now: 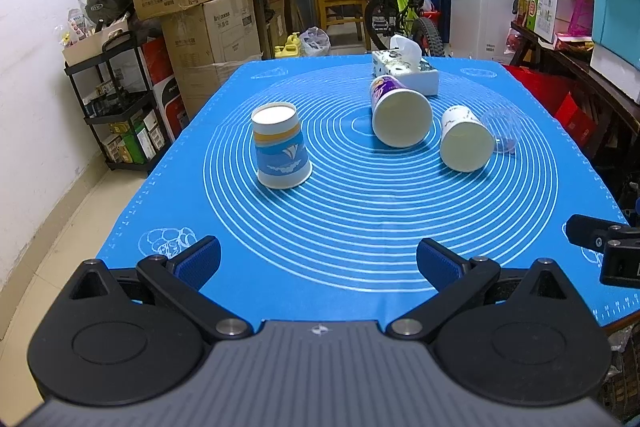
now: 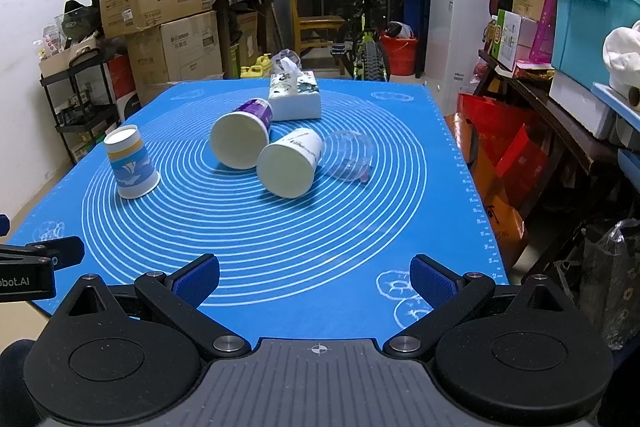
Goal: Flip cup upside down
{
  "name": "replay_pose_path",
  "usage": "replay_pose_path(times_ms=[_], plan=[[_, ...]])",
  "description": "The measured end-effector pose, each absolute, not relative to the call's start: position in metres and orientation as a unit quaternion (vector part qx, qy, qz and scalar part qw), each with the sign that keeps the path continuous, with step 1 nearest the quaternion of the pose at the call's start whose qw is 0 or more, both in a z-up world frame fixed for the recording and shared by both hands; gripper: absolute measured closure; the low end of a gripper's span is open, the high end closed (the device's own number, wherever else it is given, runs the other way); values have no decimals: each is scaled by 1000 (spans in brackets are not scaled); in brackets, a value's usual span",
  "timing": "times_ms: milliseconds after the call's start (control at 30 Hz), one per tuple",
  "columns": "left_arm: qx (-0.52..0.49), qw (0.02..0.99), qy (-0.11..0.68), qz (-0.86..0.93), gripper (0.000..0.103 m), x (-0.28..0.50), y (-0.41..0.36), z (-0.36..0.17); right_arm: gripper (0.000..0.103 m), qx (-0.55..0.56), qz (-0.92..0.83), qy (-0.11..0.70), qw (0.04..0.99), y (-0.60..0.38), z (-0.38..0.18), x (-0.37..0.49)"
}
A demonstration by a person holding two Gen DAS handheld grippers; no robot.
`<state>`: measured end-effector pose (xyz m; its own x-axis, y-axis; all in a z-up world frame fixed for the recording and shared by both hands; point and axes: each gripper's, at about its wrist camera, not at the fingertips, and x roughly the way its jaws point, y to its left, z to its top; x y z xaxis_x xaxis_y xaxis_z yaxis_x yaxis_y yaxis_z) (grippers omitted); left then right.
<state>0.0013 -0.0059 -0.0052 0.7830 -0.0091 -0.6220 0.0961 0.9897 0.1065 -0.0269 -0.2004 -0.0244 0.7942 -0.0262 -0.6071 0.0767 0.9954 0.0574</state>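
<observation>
You had one cup done, as far as the views showed: the blue-and-yellow paper cup stood mouth-down on the left of the blue baking mat that covered the surface. Three were left, all lying on their sides with their mouths toward you: the purple-printed paper cup just in front of the tissue box, the white paper cup to its right, and the clear plastic cup touching or nearly touching that white cup's far side. So I judged the task about a quarter complete.

Your left hand-held gripper hovered at the near edge of the mat with its blue pads spread wide, holding nothing and touching nothing. Your right hand-held gripper was just as wide apart and just as empty, well short of every cup.
</observation>
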Motion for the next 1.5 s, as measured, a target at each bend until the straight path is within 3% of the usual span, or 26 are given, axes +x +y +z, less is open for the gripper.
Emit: replay_pose_path(times_ms=[567,1200,1233,1267,1500], plan=[[49,956,283,-62,0,75,-63,-6,2,38,-70,295,952,-259,-22,26],[62,919,365,-132,1,194,-148,-51,2,67,-99,323,939,-300,-57,63],[59,917,371,-135,2,196,-148,-53,2,67,-99,323,939,-302,-58,63],[57,915,374,-138,12,198,-149,-55,2,67,-99,324,938,-302,-59,64],[63,896,408,-162,32,208,-159,-63,2,74,-95,329,937,-301,-64,67]])
